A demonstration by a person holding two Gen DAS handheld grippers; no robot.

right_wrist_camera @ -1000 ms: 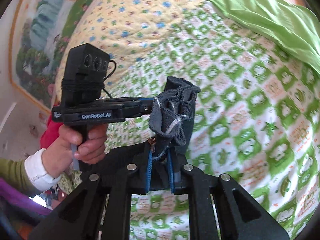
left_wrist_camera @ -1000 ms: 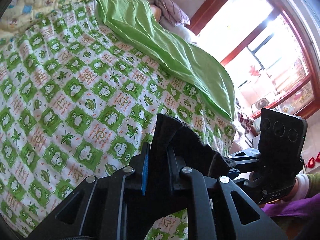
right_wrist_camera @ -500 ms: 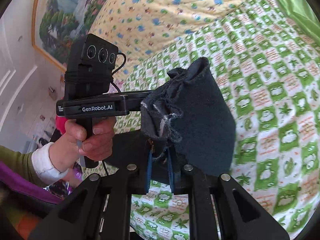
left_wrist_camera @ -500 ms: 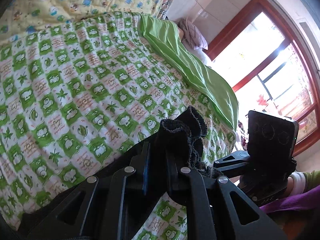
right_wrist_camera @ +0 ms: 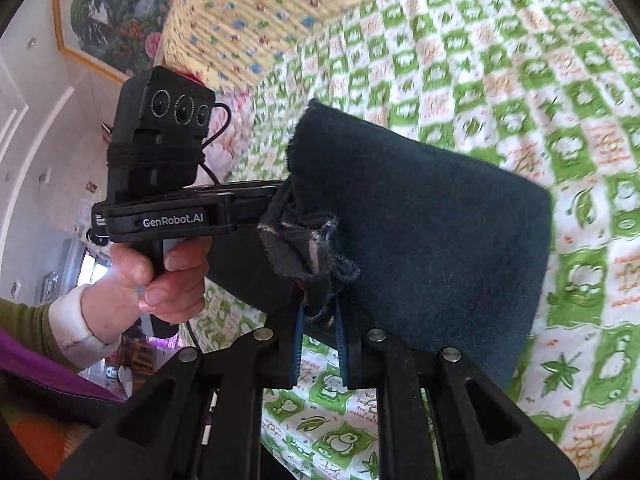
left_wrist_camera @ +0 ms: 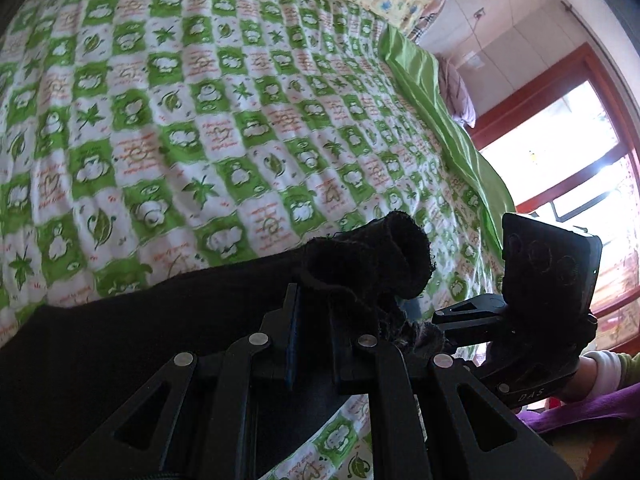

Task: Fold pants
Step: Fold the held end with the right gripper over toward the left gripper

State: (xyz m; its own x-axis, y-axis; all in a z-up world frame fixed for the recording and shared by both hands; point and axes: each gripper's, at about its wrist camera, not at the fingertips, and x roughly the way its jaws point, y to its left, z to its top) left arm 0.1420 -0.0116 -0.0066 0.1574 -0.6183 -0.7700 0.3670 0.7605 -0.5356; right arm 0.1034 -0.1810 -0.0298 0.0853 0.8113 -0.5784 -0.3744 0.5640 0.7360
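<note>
Pants (right_wrist_camera: 420, 240) in two closed claws

A bed carries a green-and-white checked quilt (left_wrist_camera: 224, 120), a yellow patterned quilt (right_wrist_camera: 256, 4) at its head, and a plain green sheet (left_wrist_camera: 444, 120) along its far edge. A red-framed window (left_wrist_camera: 568, 152) admits bright daylight. A framed landscape painting (right_wrist_camera: 112, 8) hangs on the white wall.

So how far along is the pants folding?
Early. Both the left gripper and right gripper pinch bunched edges of the dark fleecy pants, lifted over the green-and-white checked quilt. No finished fold shows; laying flat and folding remain.
</note>
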